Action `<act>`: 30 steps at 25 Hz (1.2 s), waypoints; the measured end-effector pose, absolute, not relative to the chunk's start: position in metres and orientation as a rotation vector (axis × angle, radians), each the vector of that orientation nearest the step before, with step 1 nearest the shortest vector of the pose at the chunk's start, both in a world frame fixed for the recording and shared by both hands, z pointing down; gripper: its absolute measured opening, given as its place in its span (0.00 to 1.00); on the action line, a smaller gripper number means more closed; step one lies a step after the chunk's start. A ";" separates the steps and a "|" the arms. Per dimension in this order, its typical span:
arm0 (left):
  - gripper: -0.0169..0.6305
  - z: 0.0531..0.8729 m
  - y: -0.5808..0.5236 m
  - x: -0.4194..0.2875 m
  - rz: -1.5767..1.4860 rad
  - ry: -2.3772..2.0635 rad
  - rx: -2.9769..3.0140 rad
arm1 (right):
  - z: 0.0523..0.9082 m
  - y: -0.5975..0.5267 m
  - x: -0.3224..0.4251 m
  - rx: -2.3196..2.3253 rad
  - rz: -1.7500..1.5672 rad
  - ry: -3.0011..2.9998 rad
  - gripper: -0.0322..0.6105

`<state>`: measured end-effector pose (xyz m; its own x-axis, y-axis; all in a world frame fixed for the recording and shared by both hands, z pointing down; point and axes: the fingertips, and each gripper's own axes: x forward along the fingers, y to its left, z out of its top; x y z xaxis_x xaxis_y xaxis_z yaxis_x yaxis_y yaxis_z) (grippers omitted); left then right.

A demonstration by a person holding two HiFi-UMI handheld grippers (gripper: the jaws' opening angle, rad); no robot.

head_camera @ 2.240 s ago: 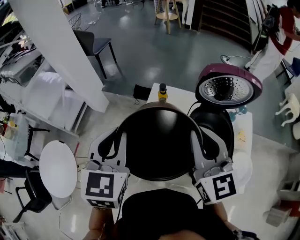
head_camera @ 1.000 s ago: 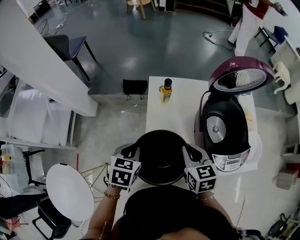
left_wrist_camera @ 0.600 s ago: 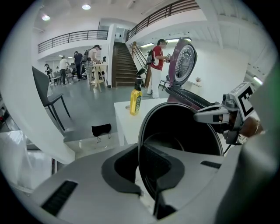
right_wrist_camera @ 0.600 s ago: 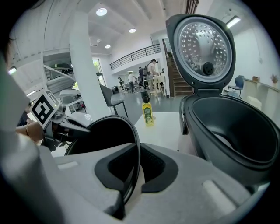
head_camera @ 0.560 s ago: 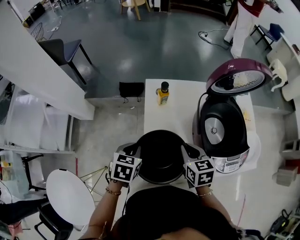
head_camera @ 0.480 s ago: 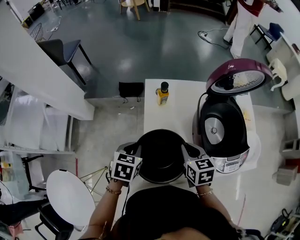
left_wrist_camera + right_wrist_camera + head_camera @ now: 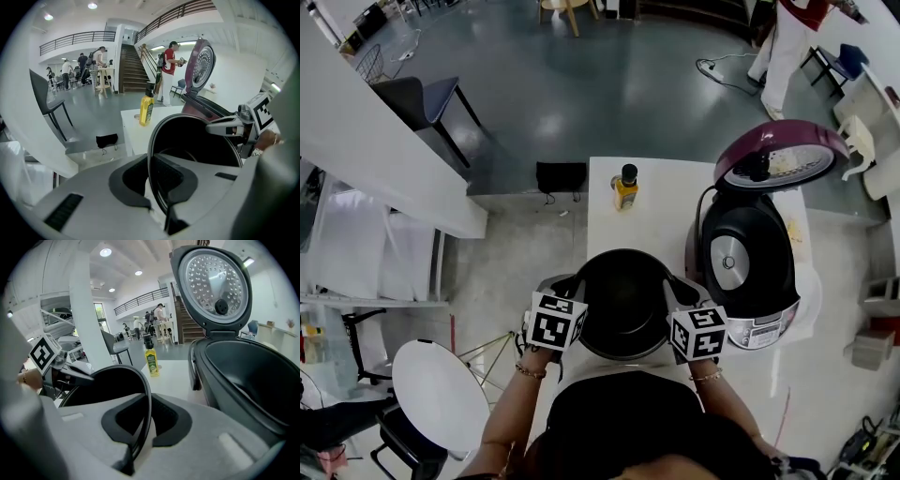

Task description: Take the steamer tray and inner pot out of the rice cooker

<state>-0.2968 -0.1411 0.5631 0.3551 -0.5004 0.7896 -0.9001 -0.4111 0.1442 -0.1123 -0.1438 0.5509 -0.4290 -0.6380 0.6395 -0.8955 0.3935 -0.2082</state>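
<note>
1. Since 1 second ago the inner pot [image 7: 623, 305] has sunk towards the white table [image 7: 656, 202] and slid a little away from the person, with both grippers following.
2. The left gripper [image 7: 574, 287] is clamped on the pot's left rim and the right gripper [image 7: 675, 287] on its right rim.
3. The pot sits level, mouth up, over the table's near end, just left of the open rice cooker [image 7: 745, 267].
4. The landing spot looks to be straight below, so I'd expect both hands to lower evenly. I cannot tell whether the base touches yet.

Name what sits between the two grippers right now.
The black inner pot: left gripper and right gripper clamp opposite sides of its rim, clearest in the head view.
</note>
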 end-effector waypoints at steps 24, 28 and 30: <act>0.07 0.569 -0.153 -0.295 0.742 -1.260 2.076 | 0.549 -0.136 -0.122 1.239 0.554 -2.079 0.32; 0.07 0.568 -0.154 -0.294 0.732 -1.268 2.072 | 0.515 -0.124 -0.131 1.238 0.340 -2.109 0.34; 0.07 0.568 -0.157 -0.290 0.741 -1.267 2.071 | 0.502 -0.120 -0.130 1.258 0.239 -2.121 0.34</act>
<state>-0.2897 -0.1569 0.5682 0.3905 -0.5768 0.7175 -0.9080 -0.3697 0.1970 -0.1303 -0.1200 0.5017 -0.3264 -0.7173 0.6156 -0.8365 0.5225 0.1653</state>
